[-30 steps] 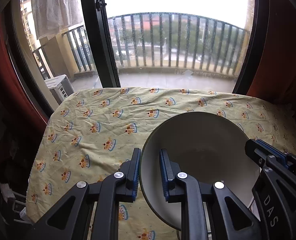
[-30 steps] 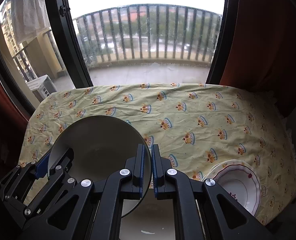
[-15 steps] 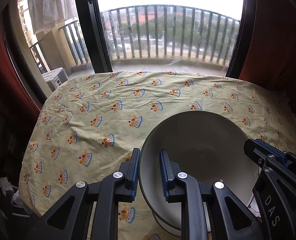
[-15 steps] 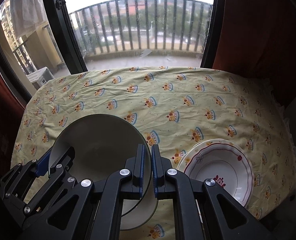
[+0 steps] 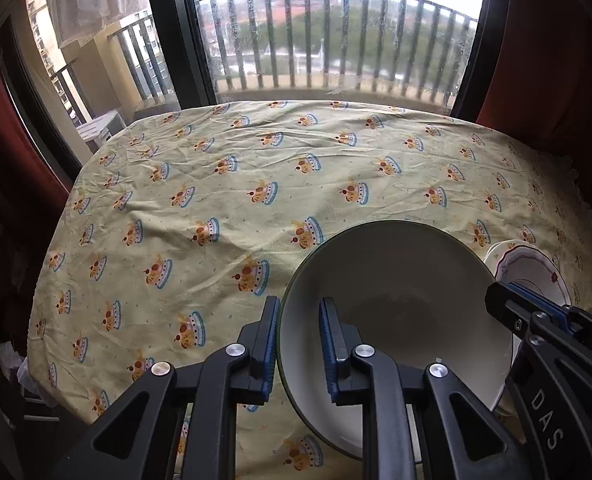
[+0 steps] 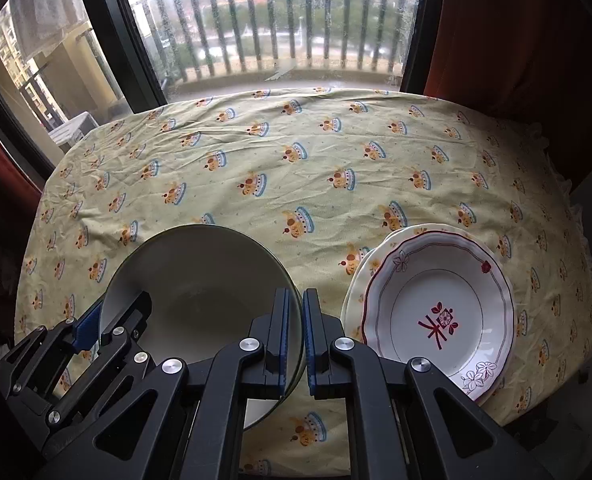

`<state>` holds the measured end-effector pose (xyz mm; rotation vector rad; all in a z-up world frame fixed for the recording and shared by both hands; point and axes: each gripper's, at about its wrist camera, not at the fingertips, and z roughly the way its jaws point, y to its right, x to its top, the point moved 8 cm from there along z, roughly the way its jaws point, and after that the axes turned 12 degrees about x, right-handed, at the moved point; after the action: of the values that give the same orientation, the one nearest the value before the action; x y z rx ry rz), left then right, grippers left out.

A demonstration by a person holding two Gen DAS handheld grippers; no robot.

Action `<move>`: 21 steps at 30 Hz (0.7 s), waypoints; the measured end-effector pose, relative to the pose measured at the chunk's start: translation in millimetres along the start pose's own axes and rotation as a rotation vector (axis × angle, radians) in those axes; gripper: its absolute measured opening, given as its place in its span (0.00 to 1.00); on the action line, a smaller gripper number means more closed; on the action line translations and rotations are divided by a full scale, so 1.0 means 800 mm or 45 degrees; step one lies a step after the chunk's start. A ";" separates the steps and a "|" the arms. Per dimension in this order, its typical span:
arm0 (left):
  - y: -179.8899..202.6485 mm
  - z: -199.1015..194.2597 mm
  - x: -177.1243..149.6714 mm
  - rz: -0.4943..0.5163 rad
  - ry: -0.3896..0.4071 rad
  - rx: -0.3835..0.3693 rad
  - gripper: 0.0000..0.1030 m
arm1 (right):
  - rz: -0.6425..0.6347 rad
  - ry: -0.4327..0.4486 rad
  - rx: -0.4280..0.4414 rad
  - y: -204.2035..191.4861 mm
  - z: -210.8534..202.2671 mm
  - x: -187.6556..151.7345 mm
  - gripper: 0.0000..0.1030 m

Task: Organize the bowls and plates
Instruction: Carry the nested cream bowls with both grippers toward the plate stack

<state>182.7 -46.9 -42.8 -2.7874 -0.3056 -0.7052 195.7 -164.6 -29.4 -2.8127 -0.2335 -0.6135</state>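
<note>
The grey bowl is held above the cloth-covered desk near its front edge, pinched at opposite rims by the left tool and right tool, so uneven lowering could knock the patterned plates just beside it.

Yellow crown-print tablecloth, window w/ balcony railing, red curtains.

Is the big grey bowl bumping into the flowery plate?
Apart. In the right wrist view, yellow tablecloth shows between the grey bowl and the flowery plate, with no overlap.
</note>
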 end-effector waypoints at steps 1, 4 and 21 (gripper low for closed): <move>0.000 0.003 -0.002 0.002 -0.008 -0.003 0.16 | 0.001 -0.006 -0.004 0.000 0.002 -0.002 0.10; 0.000 0.010 -0.008 0.014 -0.028 -0.013 0.16 | 0.007 -0.021 -0.017 0.000 0.008 -0.007 0.10; 0.019 0.029 -0.007 0.090 -0.044 -0.005 0.17 | 0.003 -0.032 -0.058 0.010 0.027 -0.006 0.12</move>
<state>192.0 -55.2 -67.7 -2.8015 -0.2108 -0.6425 201.8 -166.7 -52.1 -2.8652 -0.2242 -0.5910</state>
